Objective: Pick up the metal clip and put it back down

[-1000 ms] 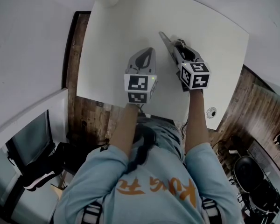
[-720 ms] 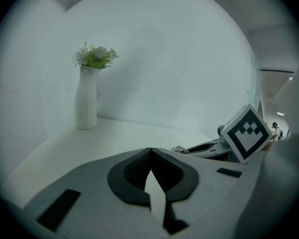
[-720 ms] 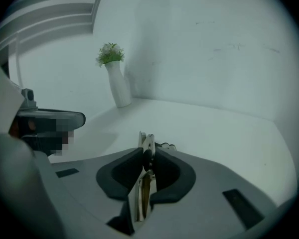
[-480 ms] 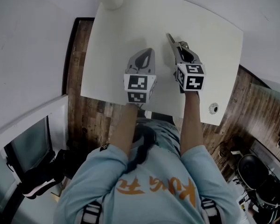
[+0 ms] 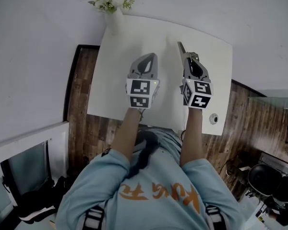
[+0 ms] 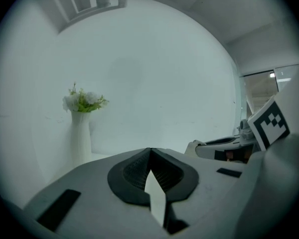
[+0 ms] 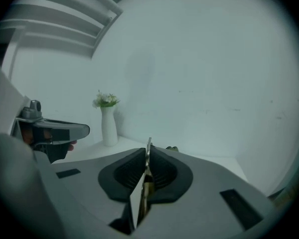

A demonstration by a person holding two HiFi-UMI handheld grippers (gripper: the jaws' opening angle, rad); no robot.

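The metal clip (image 7: 148,151) is a thin shiny strip standing on edge between the pads of my right gripper (image 7: 147,159), which is shut on it. In the head view the clip (image 5: 179,47) sticks out past that gripper's (image 5: 185,56) tip, over the far right part of the white table (image 5: 116,87). My left gripper (image 5: 150,57) hovers beside it to the left, over the table's middle. Its jaws (image 6: 150,154) meet at the tip with nothing between them.
A white vase of flowers (image 5: 112,6) stands at the table's far left corner and shows in both gripper views (image 6: 82,128) (image 7: 107,122). A small round object (image 5: 213,119) lies near the table's near right corner. Dark wooden floor surrounds the table; a white wall stands behind it.
The right gripper has turned from slanting left to pointing nearly straight ahead, with the clip at its tip. The head view has pulled back, so the vase now shows. The left gripper has hardly moved.
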